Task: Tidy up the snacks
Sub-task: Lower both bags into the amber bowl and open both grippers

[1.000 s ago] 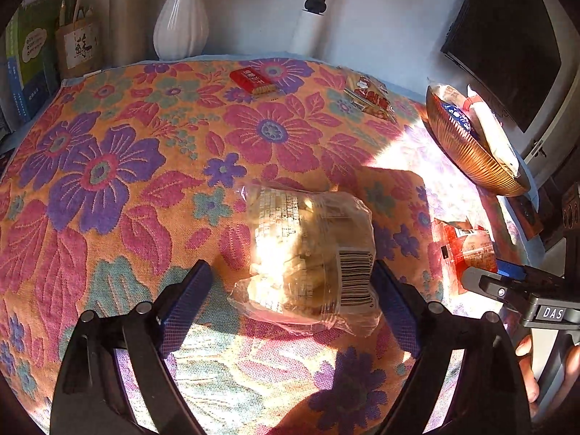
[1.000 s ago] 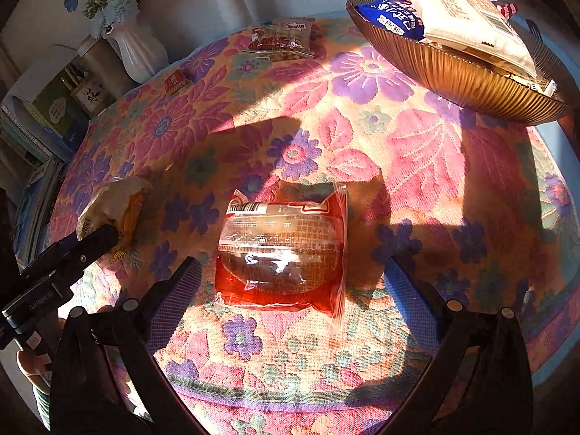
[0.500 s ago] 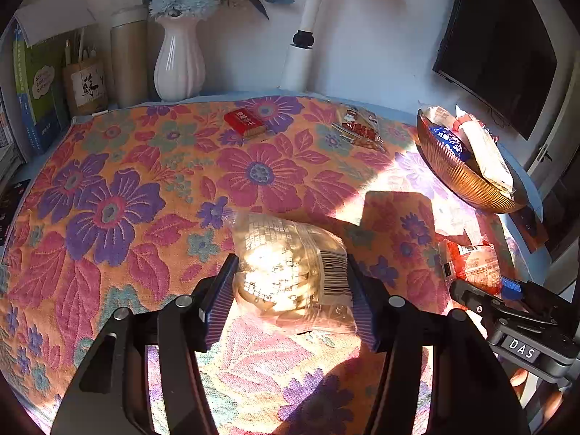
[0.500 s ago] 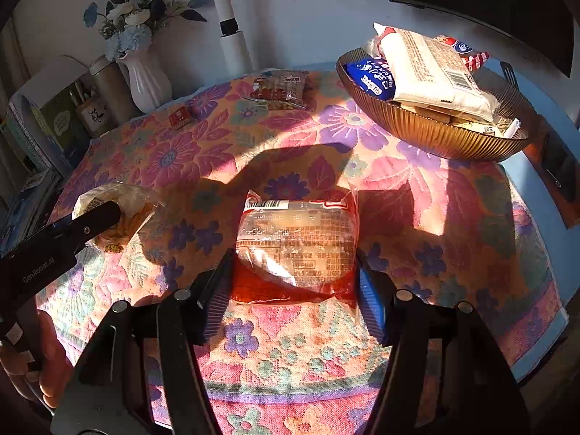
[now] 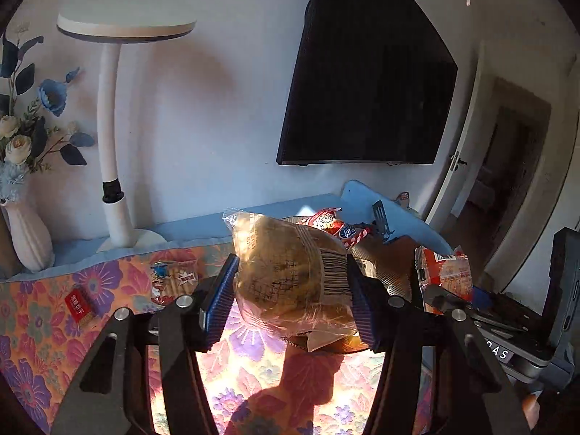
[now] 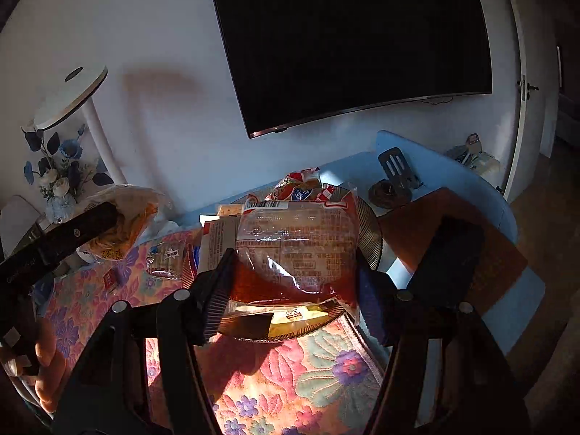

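My left gripper (image 5: pixel 290 299) is shut on a clear bag of pale bread (image 5: pixel 290 275) with a barcode, held up above the flowered tablecloth (image 5: pixel 43 326). My right gripper (image 6: pixel 293 290) is shut on a red-and-clear bread packet (image 6: pixel 297 250), lifted in front of the ribbed brown basket (image 6: pixel 371 239). The basket holds several snacks, among them a red and blue pack (image 6: pixel 301 190). In the left wrist view the red packet (image 5: pixel 446 275) shows at the right. In the right wrist view the clear bag (image 6: pixel 123 217) shows at the left.
A small red box (image 5: pixel 80 304) and a biscuit packet (image 5: pixel 174 282) lie on the cloth at the back left. A white lamp (image 5: pixel 112 145) and a vase of flowers (image 5: pixel 25 239) stand behind. A dark flat device (image 6: pixel 449 261) rests on a brown mat at right. A black screen (image 6: pixel 348 36) hangs on the wall.
Both grippers closed on their packets, then lifted them off the cloth and carried them toward the basket. The views have tilted up to the wall.
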The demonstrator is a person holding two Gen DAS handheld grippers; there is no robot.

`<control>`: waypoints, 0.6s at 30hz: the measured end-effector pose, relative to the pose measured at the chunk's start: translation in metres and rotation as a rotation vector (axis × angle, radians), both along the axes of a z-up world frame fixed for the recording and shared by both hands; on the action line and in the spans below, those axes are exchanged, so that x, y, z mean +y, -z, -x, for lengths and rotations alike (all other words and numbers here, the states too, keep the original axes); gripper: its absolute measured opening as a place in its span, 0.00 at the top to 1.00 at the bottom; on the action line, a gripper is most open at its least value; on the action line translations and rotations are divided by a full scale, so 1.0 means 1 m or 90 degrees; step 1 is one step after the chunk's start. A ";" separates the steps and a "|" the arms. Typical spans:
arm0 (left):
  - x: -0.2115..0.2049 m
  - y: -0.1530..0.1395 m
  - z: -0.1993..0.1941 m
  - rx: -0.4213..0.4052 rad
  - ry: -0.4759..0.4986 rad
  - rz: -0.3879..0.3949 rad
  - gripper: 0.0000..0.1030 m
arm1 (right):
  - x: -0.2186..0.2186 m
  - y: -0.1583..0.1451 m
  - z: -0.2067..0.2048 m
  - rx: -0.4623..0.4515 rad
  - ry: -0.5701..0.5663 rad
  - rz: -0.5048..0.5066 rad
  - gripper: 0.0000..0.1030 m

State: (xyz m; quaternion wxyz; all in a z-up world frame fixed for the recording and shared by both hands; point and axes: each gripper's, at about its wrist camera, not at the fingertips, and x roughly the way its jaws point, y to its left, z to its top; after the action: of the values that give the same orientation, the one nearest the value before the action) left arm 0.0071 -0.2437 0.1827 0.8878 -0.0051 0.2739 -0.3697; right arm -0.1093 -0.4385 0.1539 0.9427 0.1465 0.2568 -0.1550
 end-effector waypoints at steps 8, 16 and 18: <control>-0.092 0.016 -0.009 0.021 0.119 -0.005 0.46 | -0.096 0.017 -0.064 0.007 -0.087 -0.186 0.37; -0.133 0.062 -0.019 0.038 0.128 -0.031 0.20 | -0.147 0.037 -0.077 0.023 -0.093 -0.279 0.12; -0.125 0.060 -0.022 0.046 0.124 -0.021 0.21 | -0.145 0.036 -0.070 0.017 -0.095 -0.273 0.12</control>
State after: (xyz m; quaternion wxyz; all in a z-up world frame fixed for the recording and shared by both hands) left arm 0.0289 -0.3686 0.1223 0.8370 0.0226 0.3110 -0.4497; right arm -0.0390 -0.5834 0.1180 0.8953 0.3218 0.3066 -0.0283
